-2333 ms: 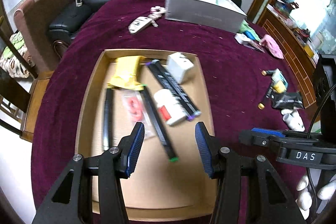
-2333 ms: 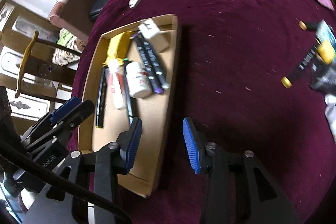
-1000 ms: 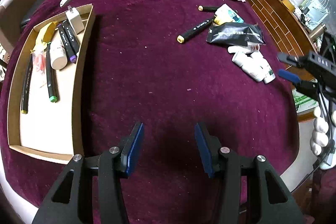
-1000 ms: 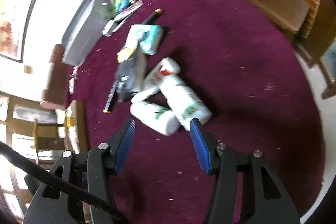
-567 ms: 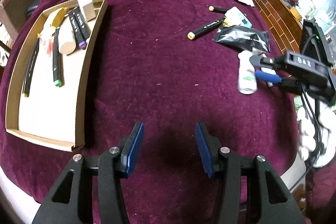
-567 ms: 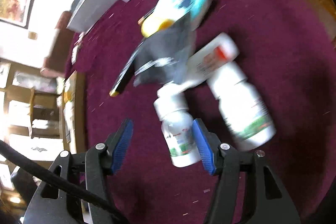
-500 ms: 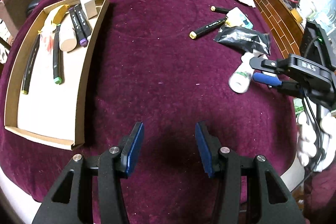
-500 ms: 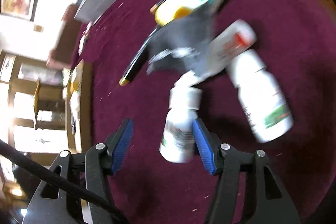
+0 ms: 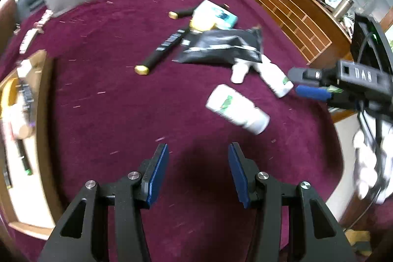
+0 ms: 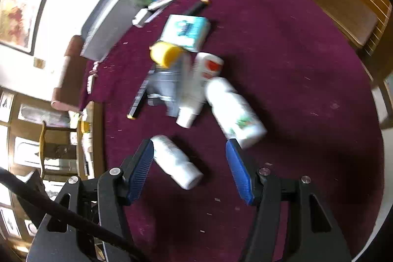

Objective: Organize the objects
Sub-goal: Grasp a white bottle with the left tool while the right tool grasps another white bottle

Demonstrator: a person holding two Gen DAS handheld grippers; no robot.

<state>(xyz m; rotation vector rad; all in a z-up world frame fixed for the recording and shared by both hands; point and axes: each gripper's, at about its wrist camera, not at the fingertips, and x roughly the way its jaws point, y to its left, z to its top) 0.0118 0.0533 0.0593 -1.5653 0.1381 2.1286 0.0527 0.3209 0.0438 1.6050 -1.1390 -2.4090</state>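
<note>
1. Right gripper (image 10: 189,166): jaws have just been opening and stand apart. A small white bottle (image 10: 175,161) lies on its side between them, lower centre of the right wrist view; one end sits close to the left pad, but no pad presses on it. Released, not grasped.
2. Left gripper (image 9: 197,173): jaws part-open over bare maroon cloth (image 9: 103,70), nothing between them.
3. Tray (image 9: 45,114): far left edge of the left wrist view, already holding markers and a bottle; well apart from the small white bottle.
4. Risk: the bottle is round and lies askew to the pads, so a closing squeeze would likely roll or squirt it out.
5. Risk: a larger white bottle (image 10: 234,112) lies just beyond the right pad; a careless descent could nudge it and the pile behind.
6. Risk: motion blur in both views suggests fast hands; a rushed grip may be off-centre.
7. Writing: "DAS" reads on the right gripper's body in the left wrist view. Bottle labels show green and red print, illegible. The black pouch (image 9: 221,47) and black marker (image 9: 162,48) carry white text, too blurred to read.
</note>
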